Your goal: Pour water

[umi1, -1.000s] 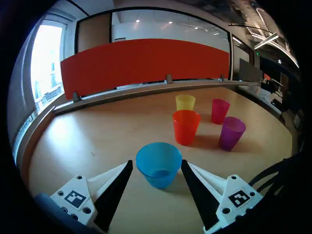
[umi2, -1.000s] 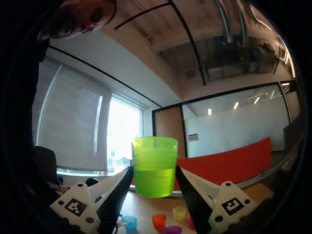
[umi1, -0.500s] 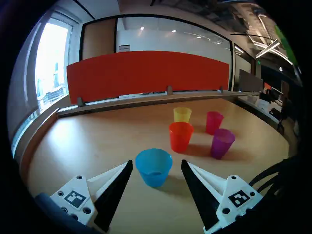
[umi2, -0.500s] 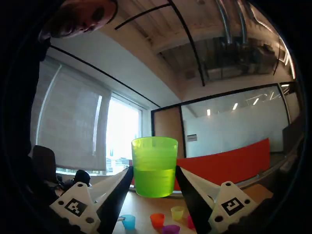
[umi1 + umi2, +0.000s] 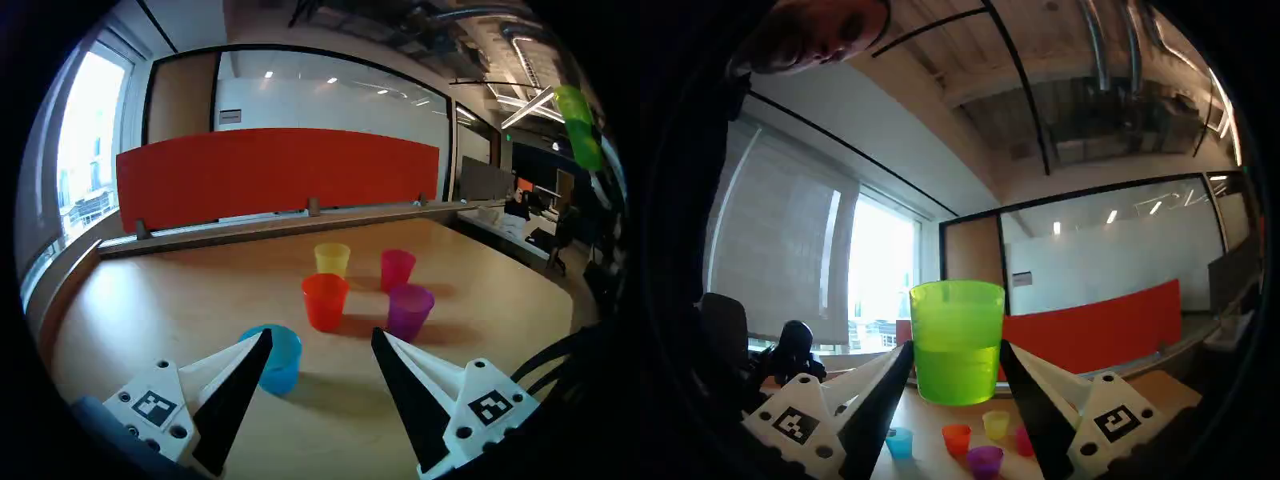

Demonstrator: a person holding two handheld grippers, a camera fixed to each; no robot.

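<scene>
Right gripper (image 5: 957,364): fingers pinch green cup (image 5: 957,352) upright, retaining water. Left gripper (image 5: 322,360): fingers spread, empty; blue cup (image 5: 283,364) presumably free for filling.

The green cup (image 5: 957,344) is translucent plastic, the table (image 5: 160,296) smooth wood.

Setting: an open-plan office. I work at a long wooden table (image 5: 160,288) backed by a red divider screen (image 5: 280,172). Behind it stands a glass-walled room (image 5: 336,96). Strip lights (image 5: 524,108) and bare pipes (image 5: 1112,48) cross the open ceiling. A roller blind (image 5: 776,256) covers part of the window, a dark office chair (image 5: 720,328) stands near it, and further desks (image 5: 520,216) lie off to one side.
</scene>
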